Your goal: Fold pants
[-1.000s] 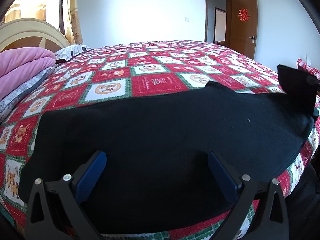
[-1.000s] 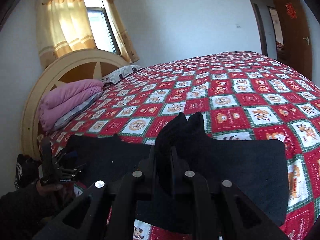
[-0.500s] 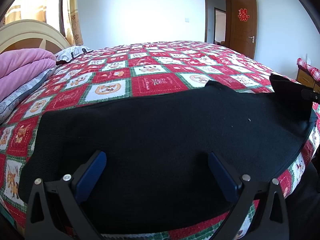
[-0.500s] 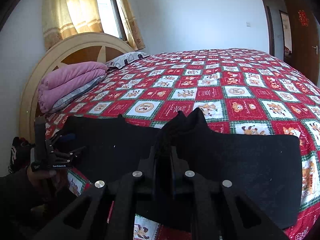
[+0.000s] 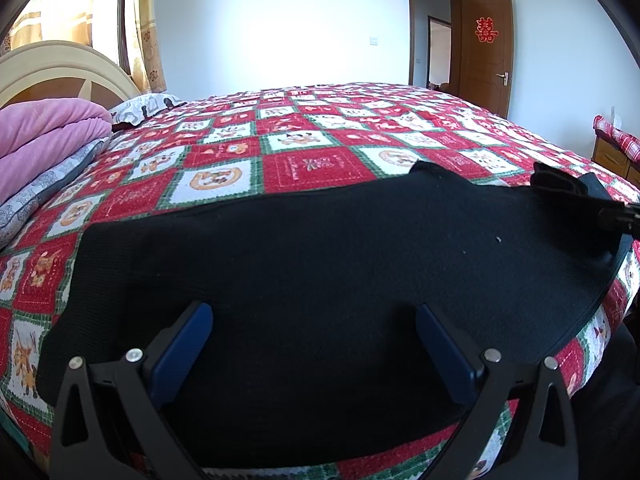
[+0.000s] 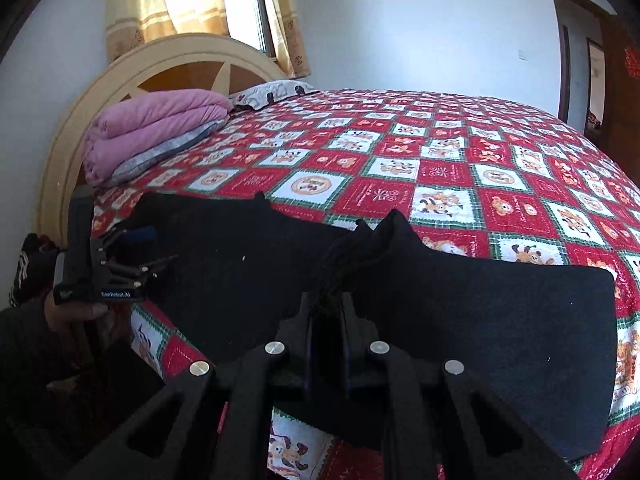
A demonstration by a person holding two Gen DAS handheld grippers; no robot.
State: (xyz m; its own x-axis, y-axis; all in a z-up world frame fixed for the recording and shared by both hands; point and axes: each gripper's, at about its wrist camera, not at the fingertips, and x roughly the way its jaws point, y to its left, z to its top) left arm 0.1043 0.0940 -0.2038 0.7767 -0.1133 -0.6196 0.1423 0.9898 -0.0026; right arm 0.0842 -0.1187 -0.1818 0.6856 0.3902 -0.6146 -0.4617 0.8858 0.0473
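Black pants (image 5: pixel 320 264) lie spread flat along the near edge of a bed with a red, white and green patchwork cover (image 5: pixel 304 164). My left gripper (image 5: pixel 312 344) is open and empty, hovering just over the pants near their left end; it also shows in the right wrist view (image 6: pixel 136 248). My right gripper (image 6: pixel 328 304) is shut on a bunched fold of the pants (image 6: pixel 460 312) and holds it slightly raised above the rest. In the left wrist view that gripper (image 5: pixel 616 216) shows at the far right with the lifted cloth.
Folded pink and grey bedding (image 6: pixel 156 132) and a pillow (image 6: pixel 276 94) lie by the cream headboard (image 6: pixel 168 64). An open brown door (image 5: pixel 484 48) stands at the far wall. A small cabinet with a red checked cover (image 5: pixel 616 148) stands to the right of the bed.
My right gripper has lowered its bunch of cloth closer to the bed and turned to the left. My left gripper has stayed open over the pants.
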